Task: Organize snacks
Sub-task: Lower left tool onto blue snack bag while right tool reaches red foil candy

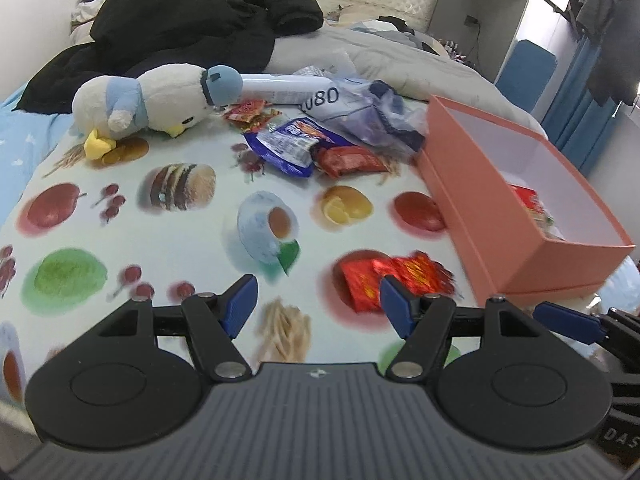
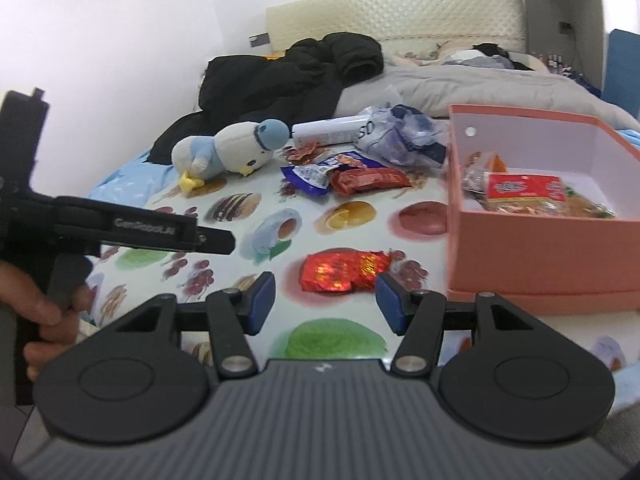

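Right wrist view: both tools (image 2: 325, 300) (image 1: 316, 306) spread, empty; "GenRobot.AI" on left handle (image 2: 144, 232).

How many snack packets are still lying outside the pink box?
4, perhaps more hidden: a shiny red packet nearest the grippers, a dark red packet, a blue packet beside it, and small red packets by the plush toy.

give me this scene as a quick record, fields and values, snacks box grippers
surface: food-print cloth on a bed
container: open salmon-pink cardboard box, some packets already inside
nearest snack: shiny red foil packet, on the cloth just ahead of the right gripper
far pile: blue wrapper and dark red wrapper
left gripper: open, empty
right gripper: open, empty
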`<state>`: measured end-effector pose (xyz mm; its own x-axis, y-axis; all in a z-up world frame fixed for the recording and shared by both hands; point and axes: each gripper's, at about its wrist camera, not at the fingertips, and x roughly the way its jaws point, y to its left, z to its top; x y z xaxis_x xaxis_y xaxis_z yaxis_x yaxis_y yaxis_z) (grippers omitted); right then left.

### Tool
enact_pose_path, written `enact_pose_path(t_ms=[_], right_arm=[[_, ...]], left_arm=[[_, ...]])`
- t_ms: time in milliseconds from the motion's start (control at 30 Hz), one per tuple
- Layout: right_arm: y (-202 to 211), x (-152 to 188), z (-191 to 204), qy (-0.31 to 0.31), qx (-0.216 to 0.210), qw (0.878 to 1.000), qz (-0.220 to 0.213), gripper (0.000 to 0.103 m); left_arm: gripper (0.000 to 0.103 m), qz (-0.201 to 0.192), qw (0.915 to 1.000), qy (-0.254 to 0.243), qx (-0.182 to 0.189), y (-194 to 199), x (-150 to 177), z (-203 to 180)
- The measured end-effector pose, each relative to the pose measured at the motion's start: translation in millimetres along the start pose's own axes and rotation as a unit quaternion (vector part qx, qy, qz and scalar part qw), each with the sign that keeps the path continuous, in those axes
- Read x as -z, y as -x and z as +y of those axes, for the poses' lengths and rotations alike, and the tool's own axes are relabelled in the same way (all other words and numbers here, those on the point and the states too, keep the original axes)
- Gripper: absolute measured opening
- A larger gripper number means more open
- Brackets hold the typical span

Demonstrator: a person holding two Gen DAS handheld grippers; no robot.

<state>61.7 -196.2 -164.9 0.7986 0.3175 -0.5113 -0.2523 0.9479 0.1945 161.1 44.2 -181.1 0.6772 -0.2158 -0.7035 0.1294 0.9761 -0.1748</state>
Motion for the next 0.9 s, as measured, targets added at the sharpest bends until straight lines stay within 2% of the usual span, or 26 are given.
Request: enact_pose_path(t_ms=[167, 200, 267, 333, 500, 733, 833, 900], right_arm=[[-37.3, -2.8, -1.0, 0.008, -0.017, 1.000, 0.013, 0.059], [-45.4, -3.0, -1.6, 0.010, -0.017, 1.000, 0.016, 0.063], [-59.7, -3.3, -3.6, 0.011, -0.012, 1.000, 0.018, 0.081], [-72.4, -3.9, -5.8, 0.009, -0.006, 1.000, 0.017, 0.084], [-103.2, -3.2, -10.9, -0.004, 0.013, 0.999, 0.029, 0.084], [-135.3, 0.1, -15.9, -0.017, 0.070, 0.996, 0.044, 0.083], [-142.4, 0.0, -17.9, -0.008, 0.092, 0.995, 0.043, 0.067], [-149.3, 0.8, -19.5, -0.003, 0.107, 0.993, 0.048, 0.067]], left_arm=[[0.074, -0.002, 0.9999, 0.006, -0.009, -38.0, -15.0, 19.3], [0.074, -0.003, 0.9999, 0.007, -0.008, -44.8, -18.0, 22.2], [0.075, -0.006, 0.9999, 0.007, -0.007, -59.8, -24.1, 27.4], [0.077, -0.008, 0.9999, 0.006, -0.006, -75.5, -30.5, 31.8], [0.078, -0.010, 0.9996, 0.023, 0.008, -113.3, -47.9, 46.5], [0.078, -0.023, 0.9946, 0.094, 0.038, -163.0, -72.8, 78.4], [0.077, -0.036, 0.9902, 0.123, 0.056, -177.4, -80.4, 88.9], [0.076, -0.045, 0.9879, 0.135, 0.061, -186.3, -84.6, 92.8]])
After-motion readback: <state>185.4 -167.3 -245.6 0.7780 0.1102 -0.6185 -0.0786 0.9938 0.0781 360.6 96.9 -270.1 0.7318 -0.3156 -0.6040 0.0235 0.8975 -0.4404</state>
